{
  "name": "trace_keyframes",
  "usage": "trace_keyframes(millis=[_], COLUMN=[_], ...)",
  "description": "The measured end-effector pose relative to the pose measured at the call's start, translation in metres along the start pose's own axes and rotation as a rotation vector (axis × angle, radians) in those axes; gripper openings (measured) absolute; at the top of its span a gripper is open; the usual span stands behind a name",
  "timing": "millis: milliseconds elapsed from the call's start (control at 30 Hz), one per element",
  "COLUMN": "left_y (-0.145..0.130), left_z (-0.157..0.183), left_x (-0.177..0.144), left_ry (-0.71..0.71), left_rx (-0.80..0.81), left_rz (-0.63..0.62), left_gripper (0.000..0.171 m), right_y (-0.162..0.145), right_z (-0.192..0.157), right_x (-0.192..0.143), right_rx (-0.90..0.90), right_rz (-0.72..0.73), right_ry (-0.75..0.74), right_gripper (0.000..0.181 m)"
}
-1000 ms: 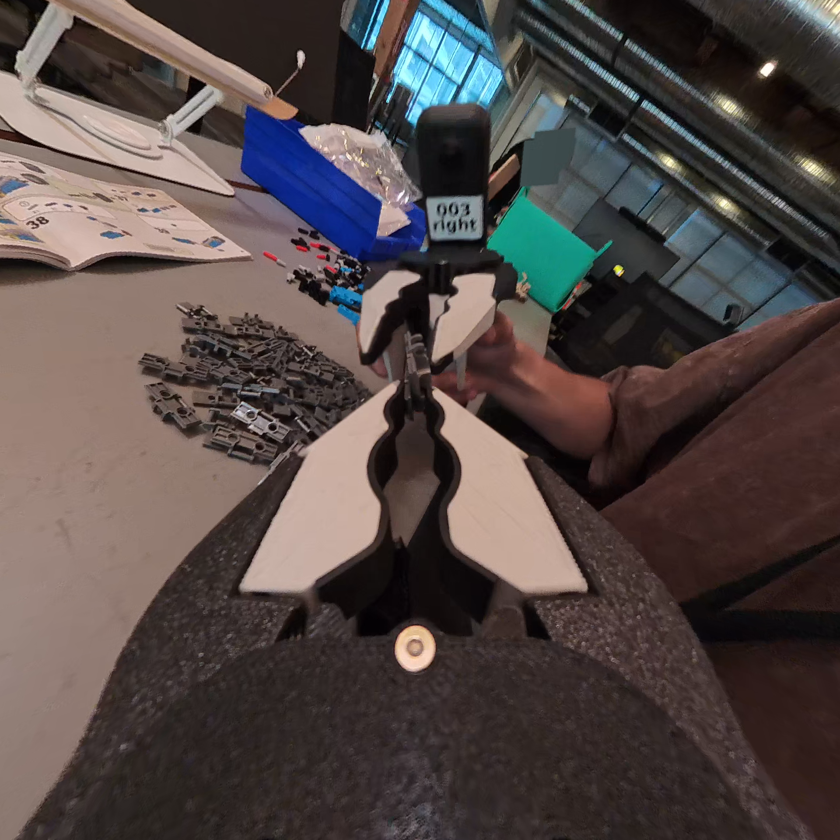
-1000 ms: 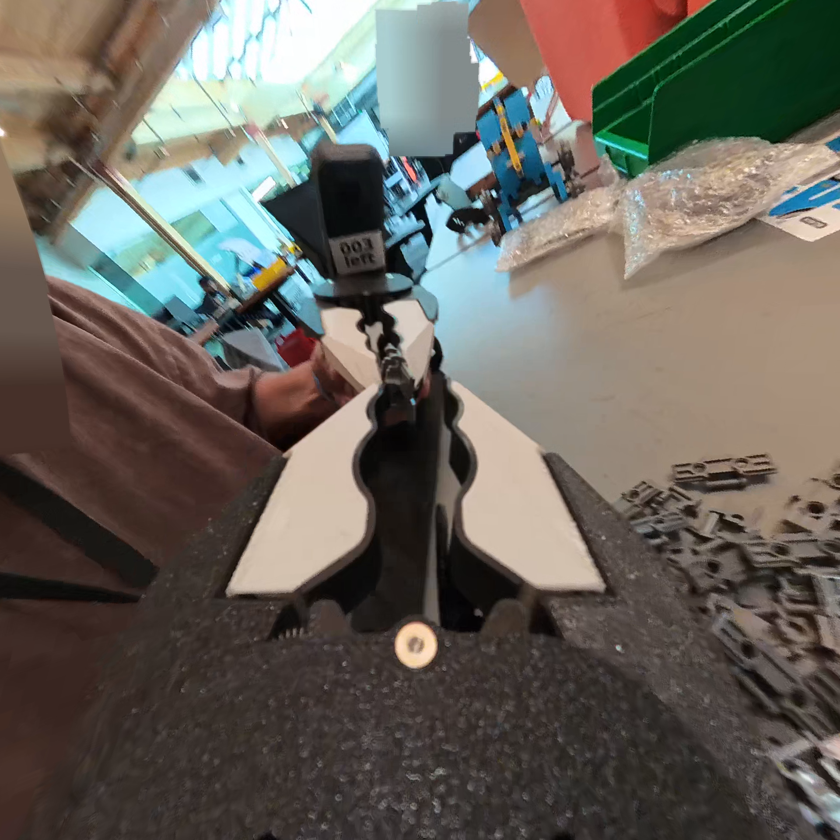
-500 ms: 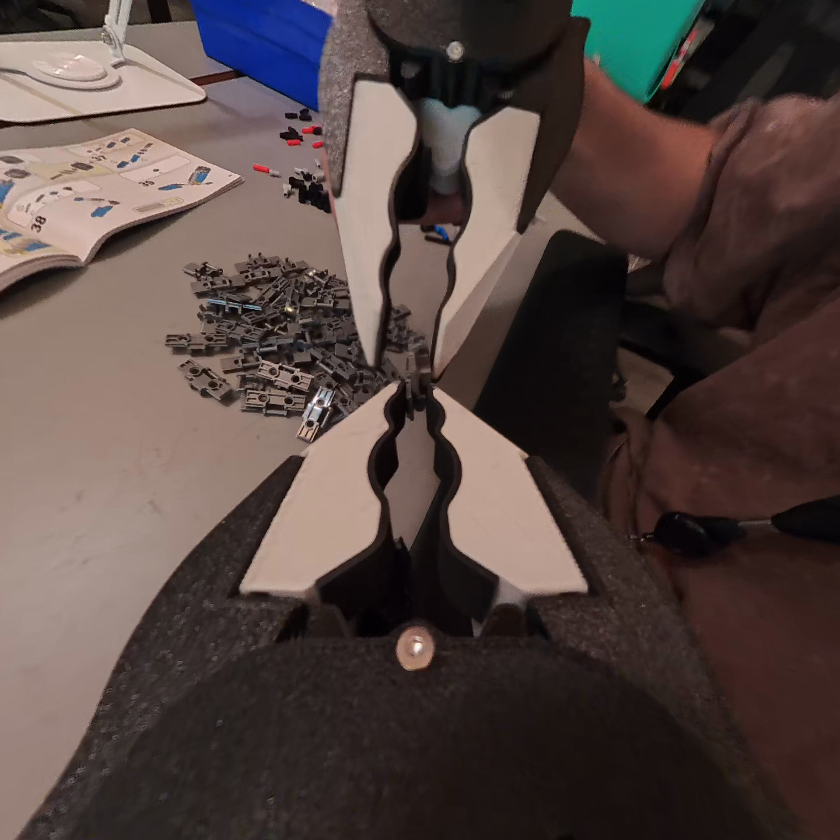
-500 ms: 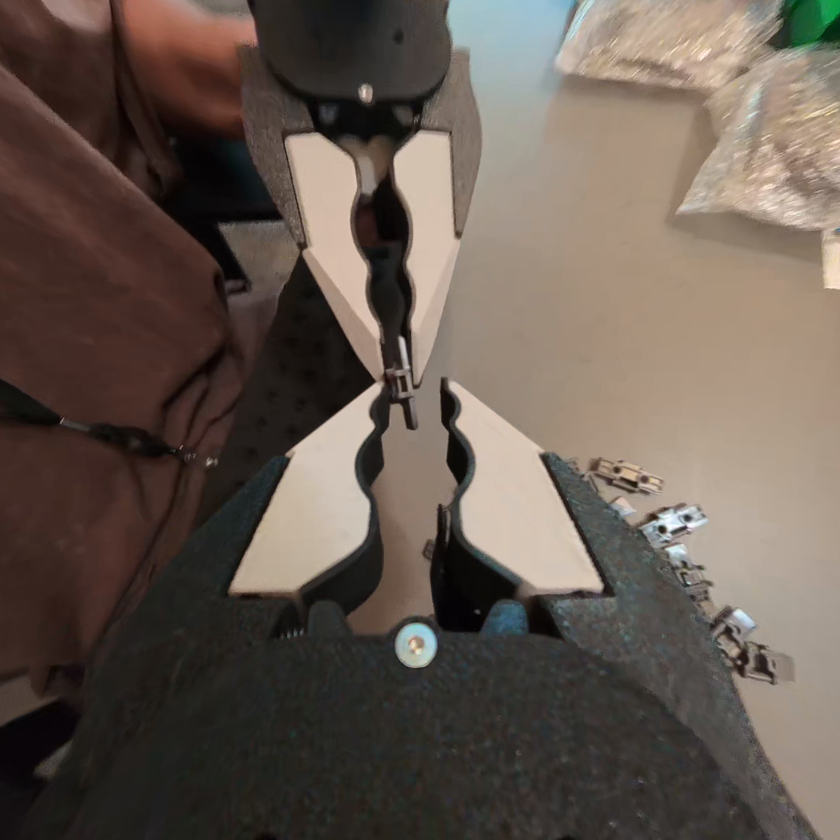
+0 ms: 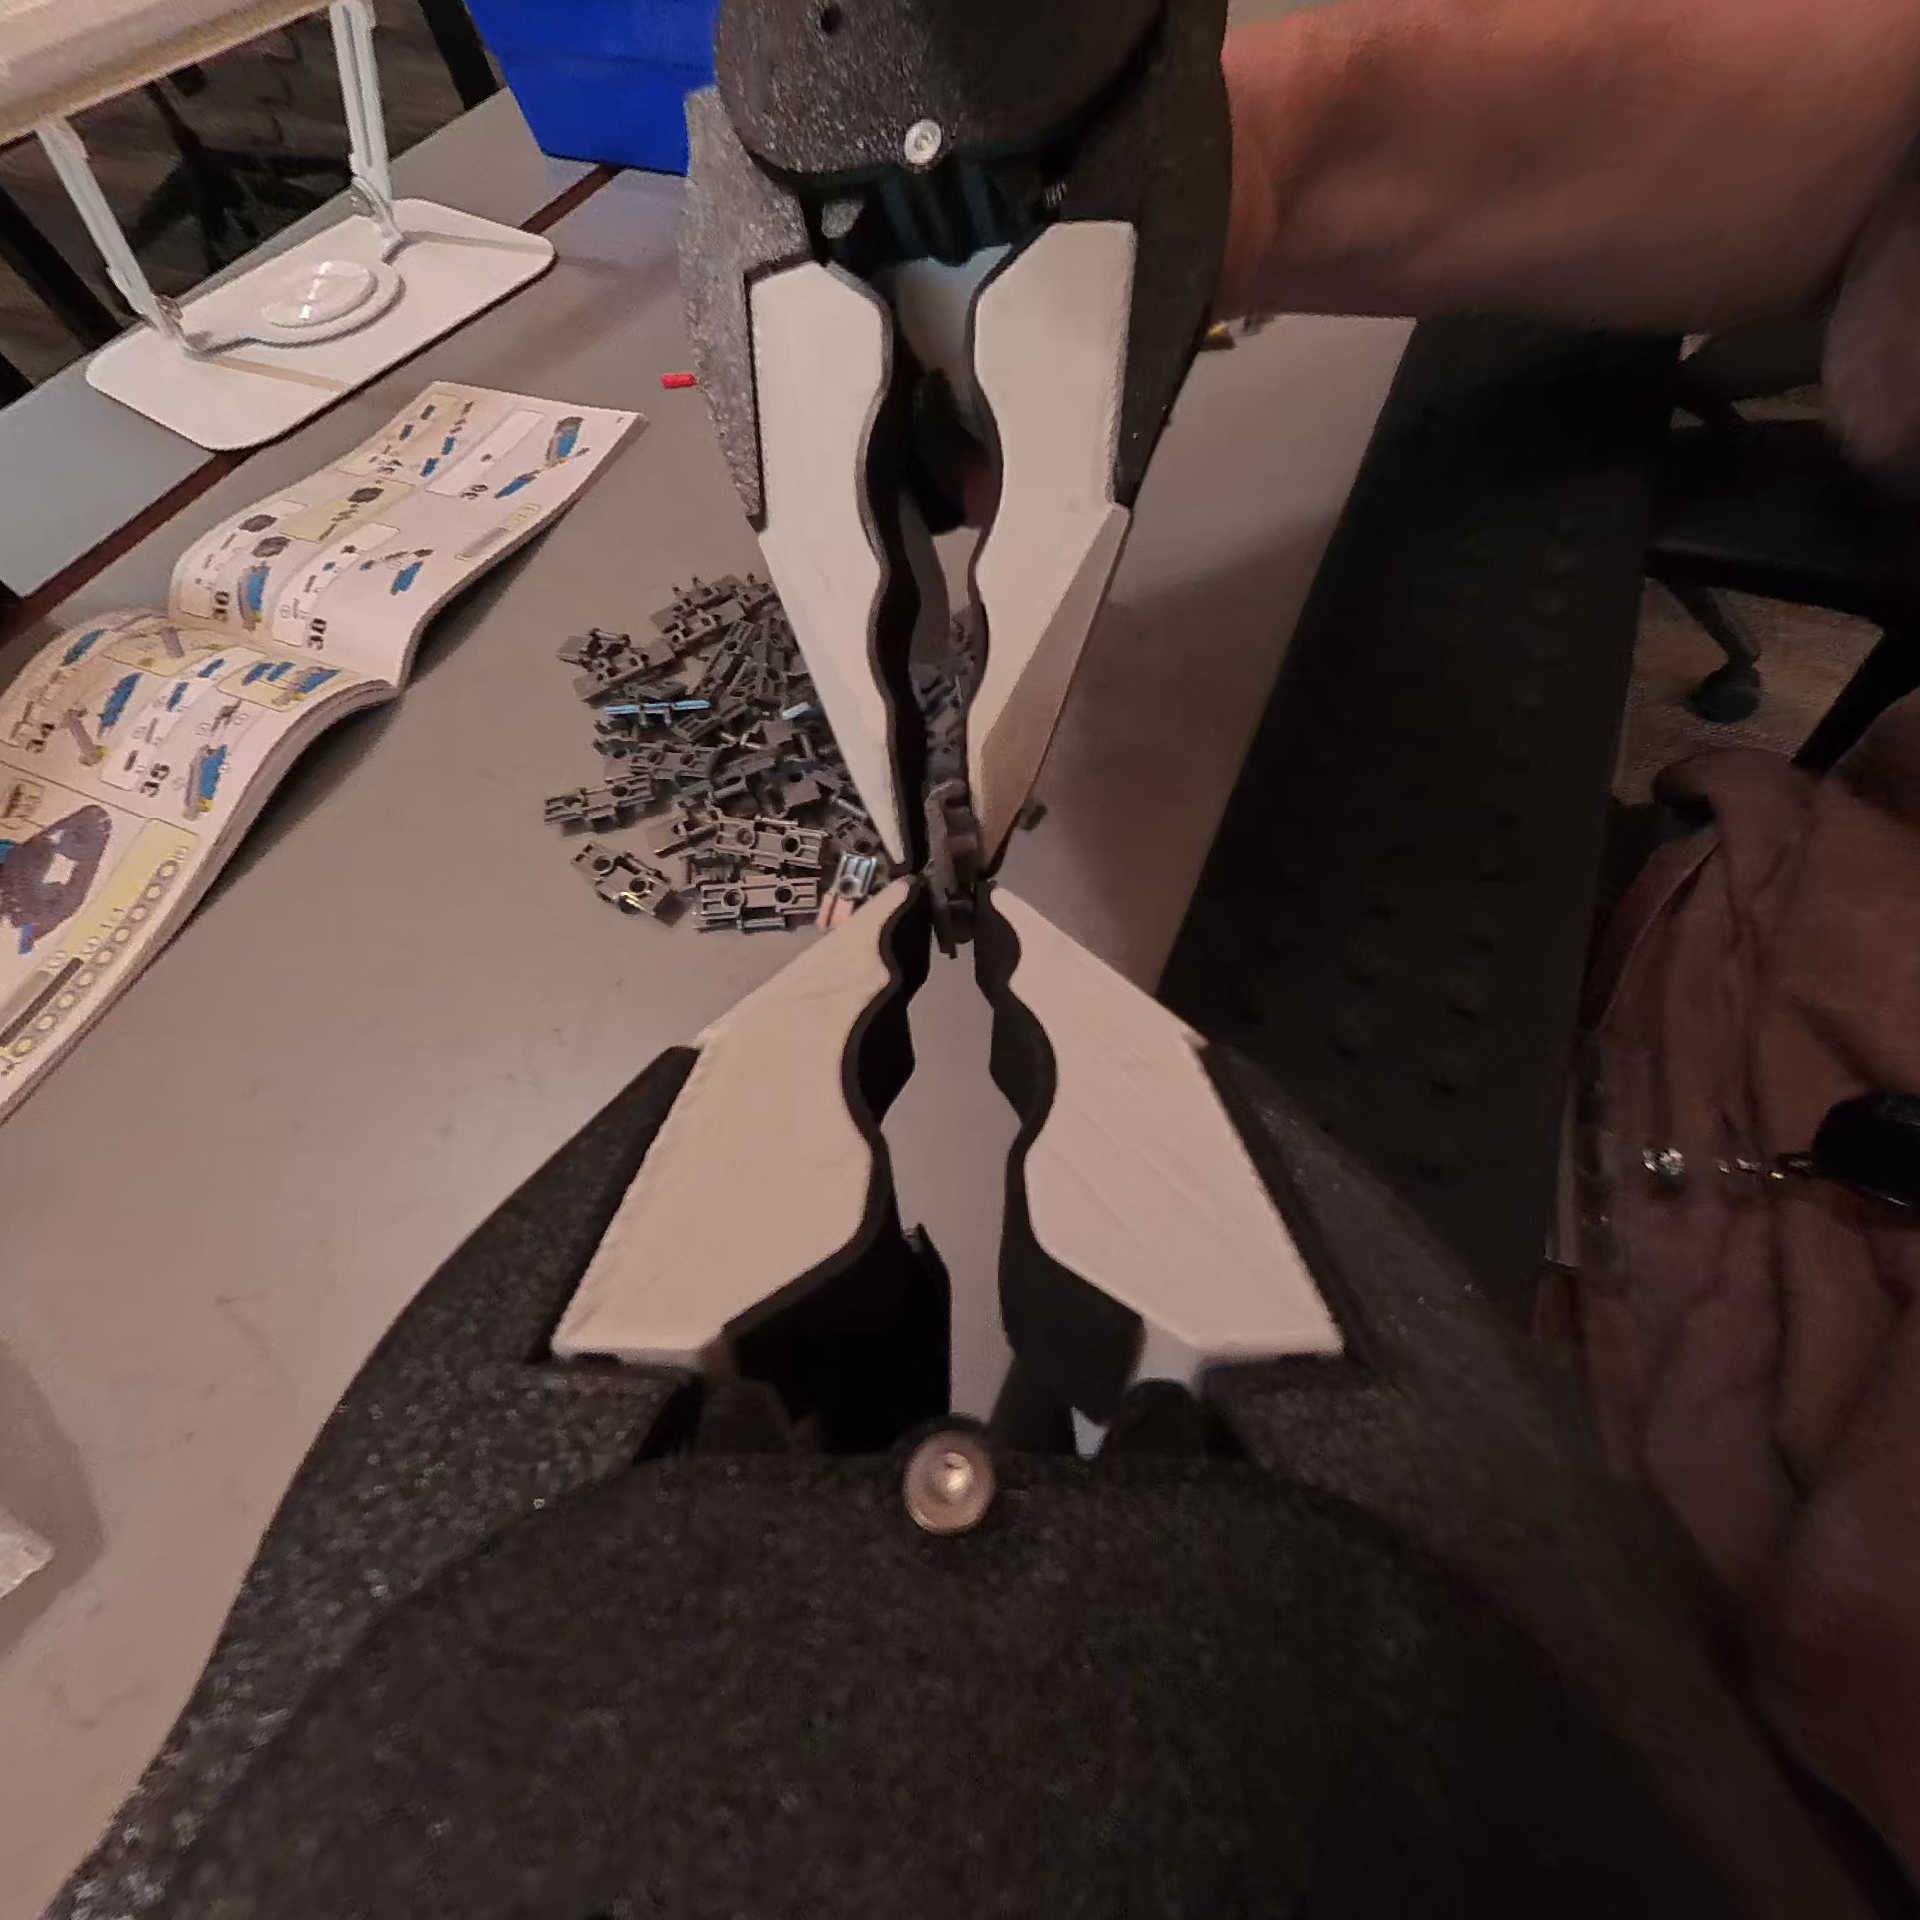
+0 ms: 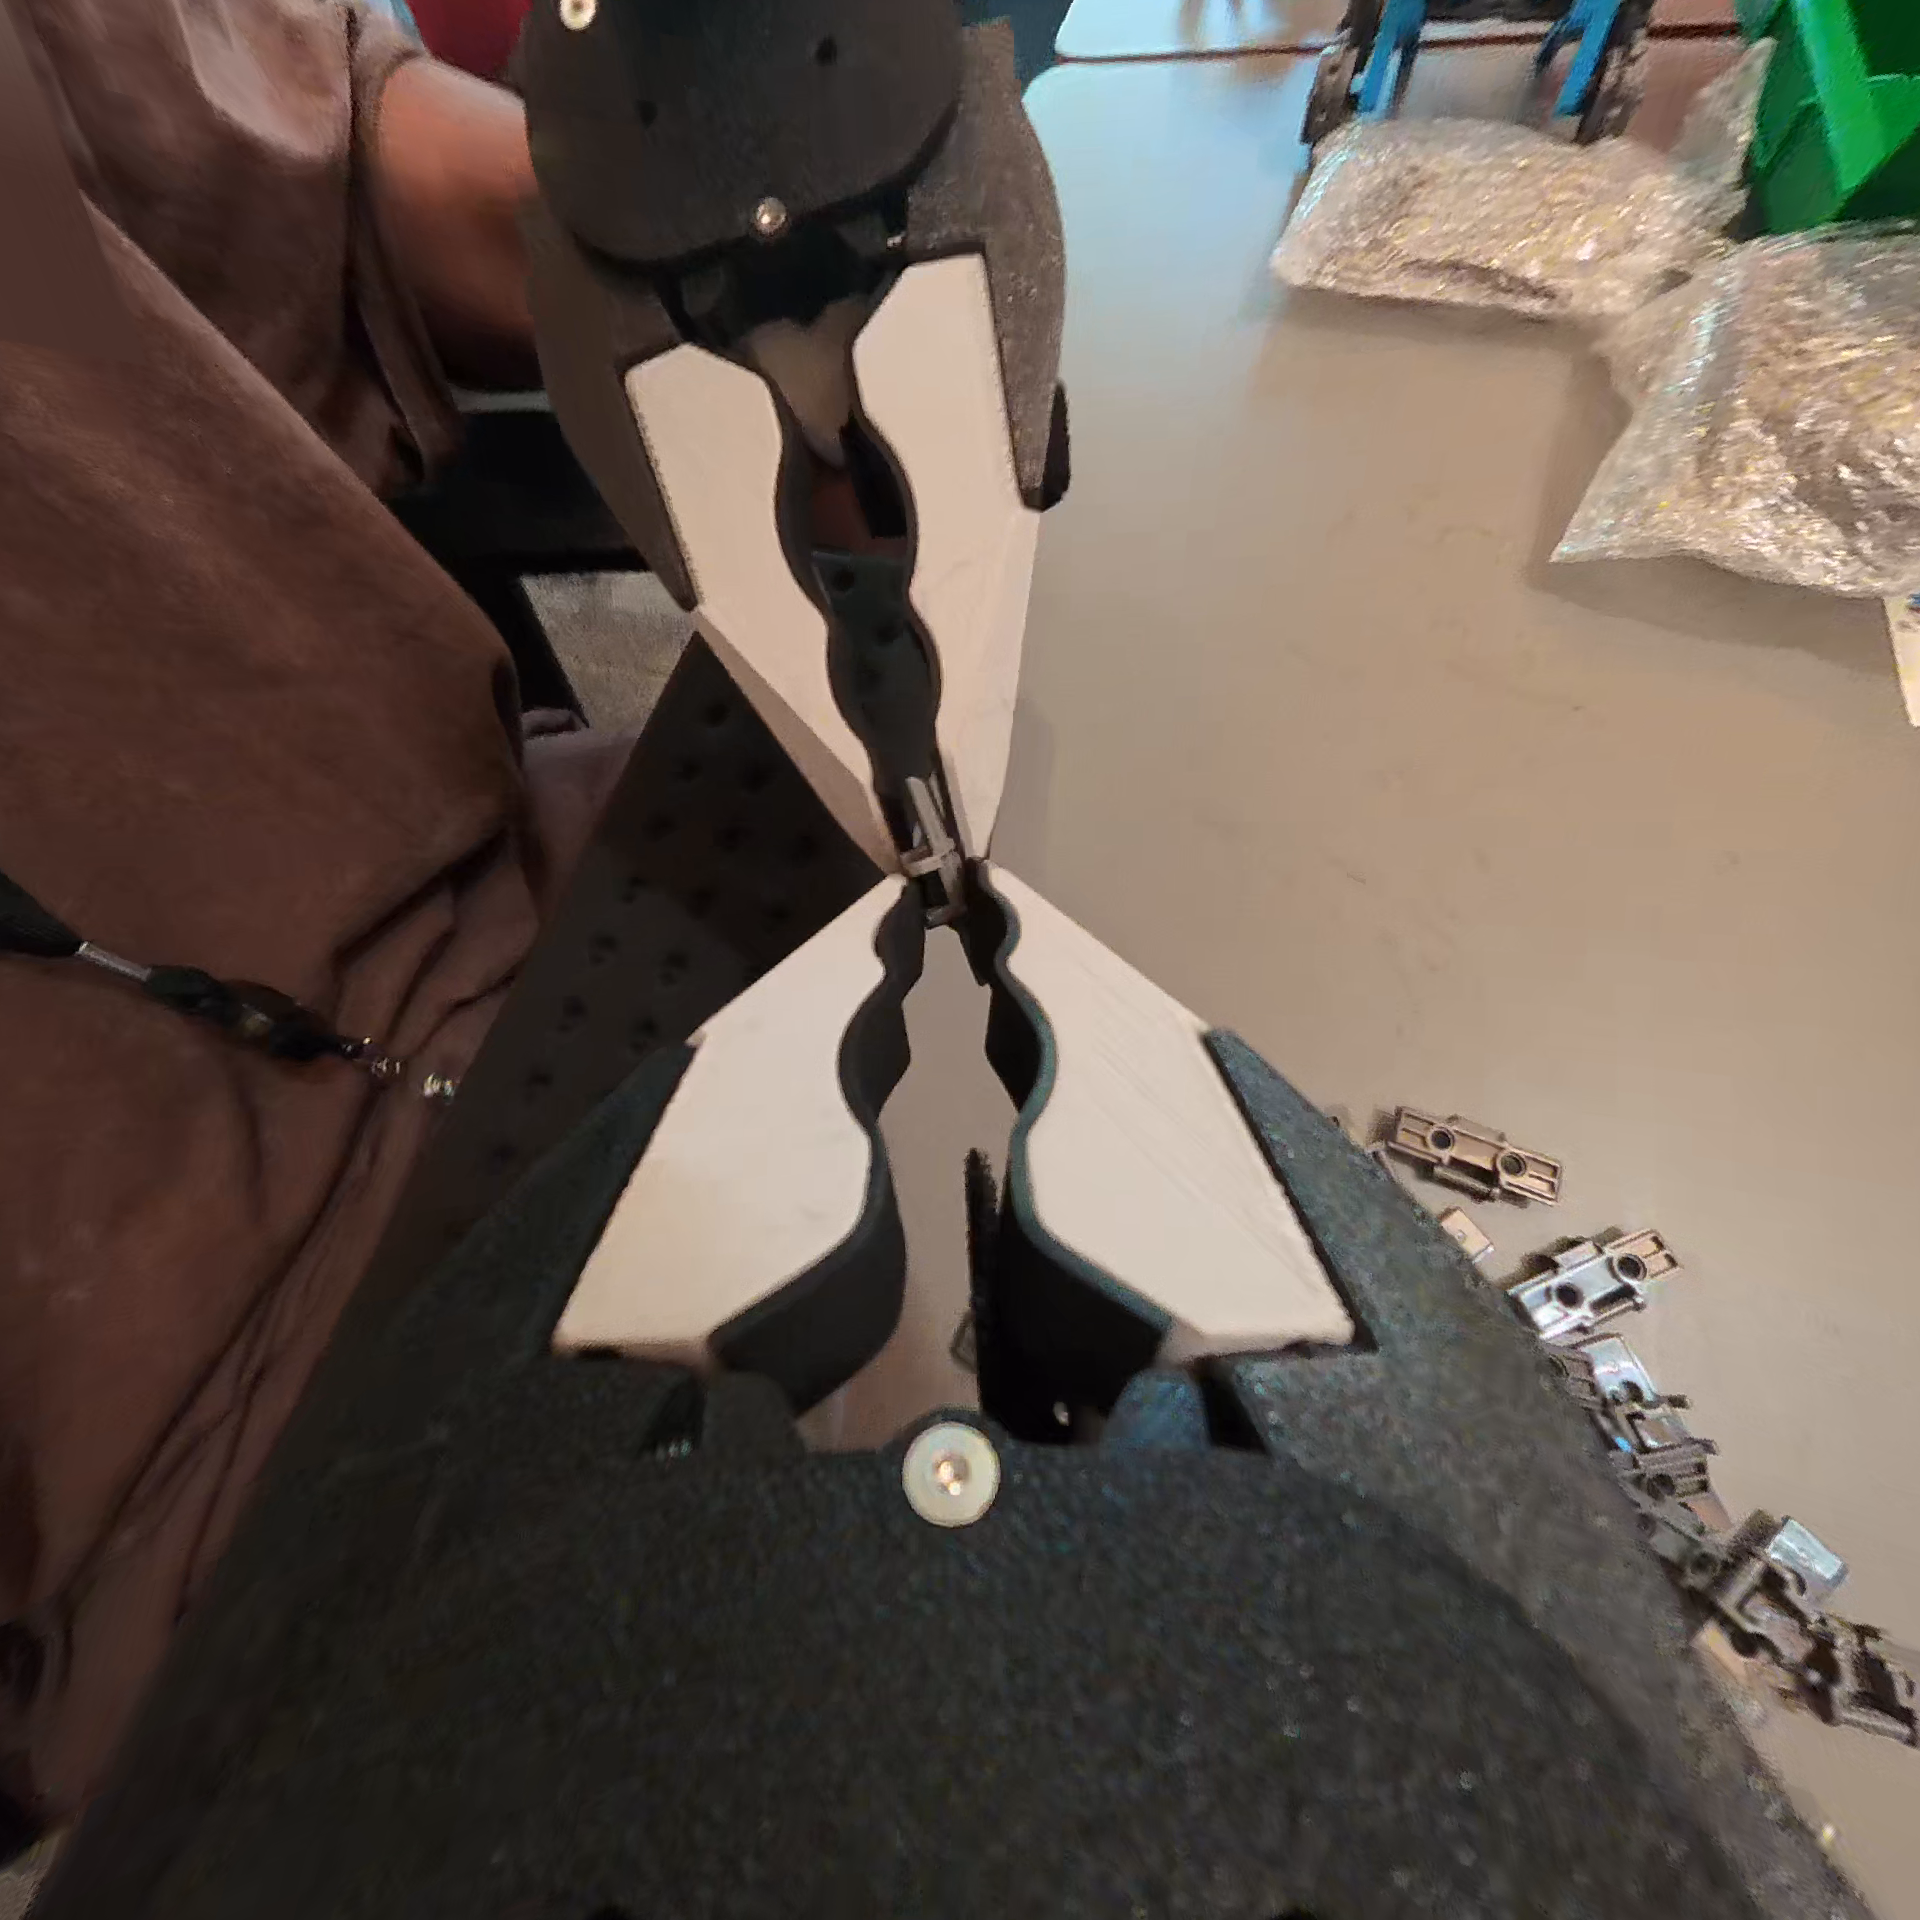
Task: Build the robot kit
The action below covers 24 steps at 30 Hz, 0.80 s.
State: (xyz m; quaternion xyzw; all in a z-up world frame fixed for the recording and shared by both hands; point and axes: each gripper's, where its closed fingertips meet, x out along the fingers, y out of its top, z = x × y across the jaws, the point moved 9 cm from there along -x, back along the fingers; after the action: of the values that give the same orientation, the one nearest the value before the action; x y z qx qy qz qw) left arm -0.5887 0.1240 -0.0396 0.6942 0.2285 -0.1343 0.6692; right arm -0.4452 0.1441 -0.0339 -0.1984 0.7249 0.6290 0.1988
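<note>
Jaws of both grippers meet tip to tip above the grey tabletop [image 5: 312, 1091]: left gripper [image 5: 951, 920] and right gripper [image 6: 940, 883] each clenched on one small dark-grey plastic link piece [image 5: 954, 862], its long axis running straight between them.

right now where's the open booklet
In the left wrist view the booklet lies open on the table's left side, between the white stand and the grey parts pile.

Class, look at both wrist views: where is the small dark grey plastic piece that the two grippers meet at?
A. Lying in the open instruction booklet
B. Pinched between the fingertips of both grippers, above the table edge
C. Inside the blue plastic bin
B: the small dark grey plastic piece sits between the tips of the left gripper and the right gripper, which meet tip to tip.
</note>
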Motion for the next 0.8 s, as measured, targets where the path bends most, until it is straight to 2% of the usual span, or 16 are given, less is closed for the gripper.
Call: trace_keyframes(millis=[167,300,467,700,800], left_y=[-0.002,0.007,0.003,-0.001,-0.001], left_z=[0.001,-0.004,-0.011,-0.009,-0.006], left_x=[0.006,0.000,0.001,0.005,0.005], left_ry=[-0.009,-0.056,-0.079,-0.065,-0.076], left_rx=[0.044,-0.110,-0.251,-0.255,-0.211], left_rz=[-0.025,0.165,0.296,0.352,0.364], left_gripper=[0.007,0.009,0.014,0.007,0.007], right_y=[-0.014,-0.016,-0.016,-0.022,-0.024], right_z=[0.002,0.006,0.009,0.009,0.008], right_x=[0.001,-0.014,-0.019,-0.018,-0.017], right_rx=[0.054,0.157,0.225,0.260,0.279], right_rz=[0.079,0.301,0.397,0.424,0.430], right_ry=[0.025,0.110,0.118,0.115,0.162], right_gripper=[0.008,0.007,0.008,0.009,0.009])
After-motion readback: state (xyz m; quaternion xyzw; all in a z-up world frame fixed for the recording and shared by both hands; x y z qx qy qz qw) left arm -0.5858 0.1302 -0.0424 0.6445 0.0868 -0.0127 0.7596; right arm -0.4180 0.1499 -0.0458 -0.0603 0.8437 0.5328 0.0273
